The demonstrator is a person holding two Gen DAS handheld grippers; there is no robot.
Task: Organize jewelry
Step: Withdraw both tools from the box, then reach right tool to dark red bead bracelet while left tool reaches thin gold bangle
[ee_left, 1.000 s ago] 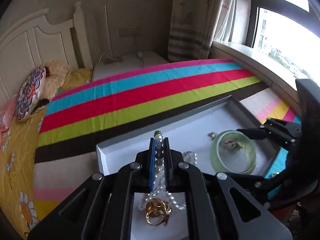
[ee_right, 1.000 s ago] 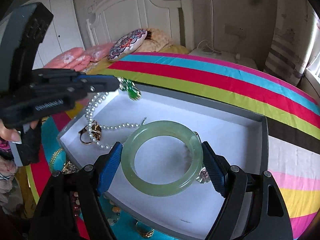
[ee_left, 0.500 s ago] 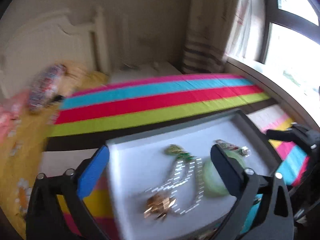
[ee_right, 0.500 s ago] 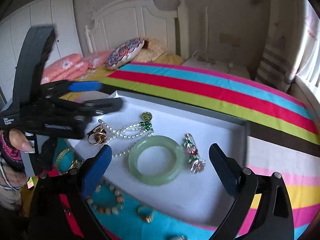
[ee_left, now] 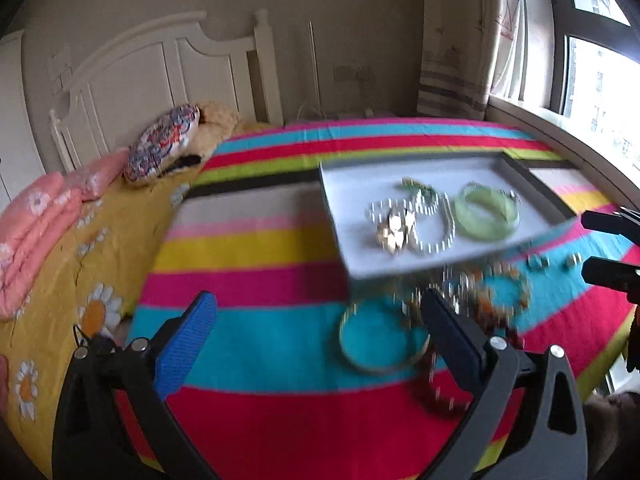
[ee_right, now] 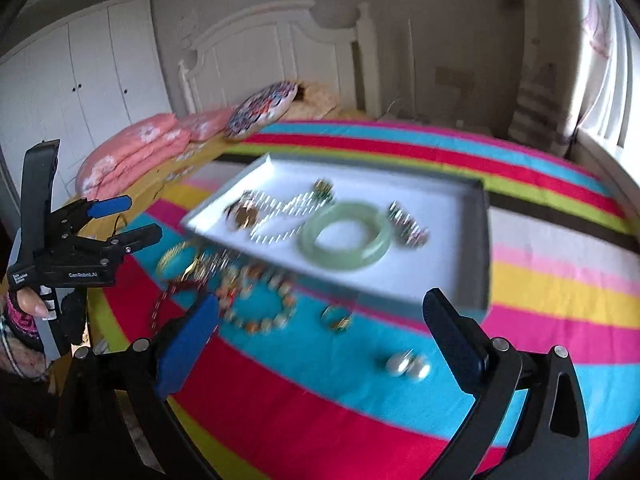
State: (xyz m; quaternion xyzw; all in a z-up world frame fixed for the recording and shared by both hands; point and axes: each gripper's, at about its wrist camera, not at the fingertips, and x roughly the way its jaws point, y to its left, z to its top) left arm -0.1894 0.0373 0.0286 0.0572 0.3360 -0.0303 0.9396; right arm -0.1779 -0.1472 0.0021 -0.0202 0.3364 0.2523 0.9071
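Both views blurred, so fine detail is uncertain. Left gripper (ee_left: pixel 316 336): fingers spread wide, nothing between them, hovering over the striped bedspread (ee_left: pixel 248 248). Just past its right finger, at about 1 o'clock, lies a gold-rimmed bangle (ee_left: pixel 380 340), with a dark red bead strand (ee_left: pixel 436 396) beside it and a tangle of loose pieces (ee_left: pixel 476 284) beyond. Risk: these lie packed close, so a closing pinch could catch two strands at once or drag the heap across the soft cover. The white tray (ee_right: pixel 448 200) sits on the bed at 12 o'clock from the right wrist camera; it holds gold rings (ee_right: pixel 244 214), a pearl necklace (ee_right: pixel 280 216), a green jade bangle (ee_right: pixel 346 236) and a small brooch-like piece (ee_right: pixel 408 226). The tray rests on yielding bedding, so a push on its near rim could tip it and slide the contents together. Right gripper (ee_right: pixel 320 334): fingers opening to full spread, empty. Ahead of it on the turquoise stripe lie a beaded bracelet (ee_right: pixel 260 304), a small ring (ee_right: pixel 336 318) and, at 1 o'clock, pearl earrings (ee_right: pixel 408 366). The earrings are round and may roll or sink into the fabric when nudged. The two grippers work near each other, so a collision is possible.
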